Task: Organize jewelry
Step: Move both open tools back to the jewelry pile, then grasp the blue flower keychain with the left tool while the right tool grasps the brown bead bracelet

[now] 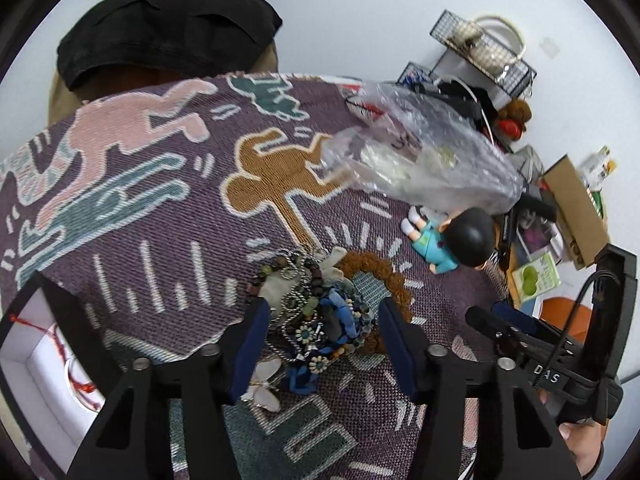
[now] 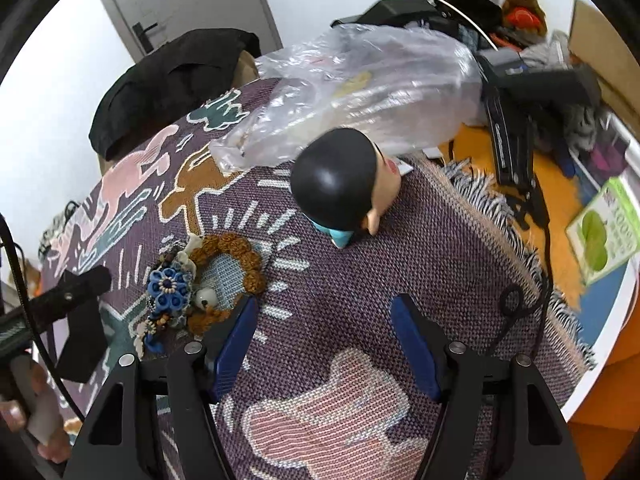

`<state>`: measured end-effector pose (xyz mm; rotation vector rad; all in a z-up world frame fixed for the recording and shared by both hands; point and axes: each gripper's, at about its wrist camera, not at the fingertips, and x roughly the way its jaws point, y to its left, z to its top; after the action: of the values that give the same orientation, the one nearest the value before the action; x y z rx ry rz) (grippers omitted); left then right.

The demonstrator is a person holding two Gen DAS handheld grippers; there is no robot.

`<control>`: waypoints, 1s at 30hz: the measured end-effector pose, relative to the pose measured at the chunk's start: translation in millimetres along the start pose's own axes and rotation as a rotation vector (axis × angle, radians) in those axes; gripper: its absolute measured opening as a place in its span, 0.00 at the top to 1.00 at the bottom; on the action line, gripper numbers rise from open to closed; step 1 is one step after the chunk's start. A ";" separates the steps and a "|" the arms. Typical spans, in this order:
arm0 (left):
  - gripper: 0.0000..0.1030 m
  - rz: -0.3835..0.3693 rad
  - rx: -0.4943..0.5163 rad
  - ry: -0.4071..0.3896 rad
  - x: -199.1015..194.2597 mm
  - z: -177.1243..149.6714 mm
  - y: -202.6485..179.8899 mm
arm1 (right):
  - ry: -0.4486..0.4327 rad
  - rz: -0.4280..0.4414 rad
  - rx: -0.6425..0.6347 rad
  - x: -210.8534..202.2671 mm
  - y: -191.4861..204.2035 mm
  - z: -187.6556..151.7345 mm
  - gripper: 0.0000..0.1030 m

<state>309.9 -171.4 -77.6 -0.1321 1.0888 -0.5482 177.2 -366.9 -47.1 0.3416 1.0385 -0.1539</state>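
Note:
A tangled heap of jewelry (image 1: 320, 312) lies on the purple patterned cloth (image 1: 168, 184): blue bead flowers, silver chains, dark beads. My left gripper (image 1: 323, 308) hangs over it, open, its blue pads (image 1: 256, 340) flanking the heap on both sides. A white butterfly brooch (image 1: 264, 388) lies at the heap's near edge, and a brown beaded bracelet (image 1: 380, 276) at its far right. My right gripper (image 2: 324, 316) is open over bare cloth (image 2: 360, 264), with the heap (image 2: 176, 288) and bracelet (image 2: 236, 256) just left of its left finger.
A doll figure (image 1: 452, 240) in a teal outfit lies right of the heap, beside a crumpled clear plastic bag (image 1: 420, 152). An open white box (image 1: 36, 364) with a red cord sits at the lower left. Clutter and a green box (image 2: 604, 236) crowd the right.

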 end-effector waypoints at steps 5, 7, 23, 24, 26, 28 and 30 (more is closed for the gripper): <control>0.57 -0.001 0.025 0.039 20.9 0.1 -10.1 | 0.002 0.031 0.045 6.4 -11.9 -7.0 0.41; 0.57 0.000 0.028 0.054 28.6 -0.3 -13.4 | 0.011 0.051 0.062 10.6 -15.0 -9.6 0.43; 0.84 -0.014 0.061 -0.008 9.6 2.6 -15.3 | 0.034 0.173 0.093 37.6 15.2 -8.3 0.51; 0.84 -0.016 0.063 -0.016 5.9 4.0 -15.5 | 0.035 0.176 0.092 39.2 17.9 -7.6 0.51; 0.84 -0.017 0.067 -0.033 -2.9 3.9 -15.2 | 0.038 0.179 0.088 42.8 23.4 -5.7 0.51; 0.84 -0.015 0.070 -0.046 -9.7 4.0 -14.7 | 0.042 0.177 0.085 46.3 28.0 -4.3 0.51; 0.84 -0.014 0.070 -0.056 -15.8 5.1 -13.5 | 0.045 0.169 0.080 50.6 32.9 -2.6 0.51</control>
<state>304.1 -176.2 -57.5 -0.0934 1.0141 -0.5908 209.8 -333.4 -85.4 0.5057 1.0451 -0.0357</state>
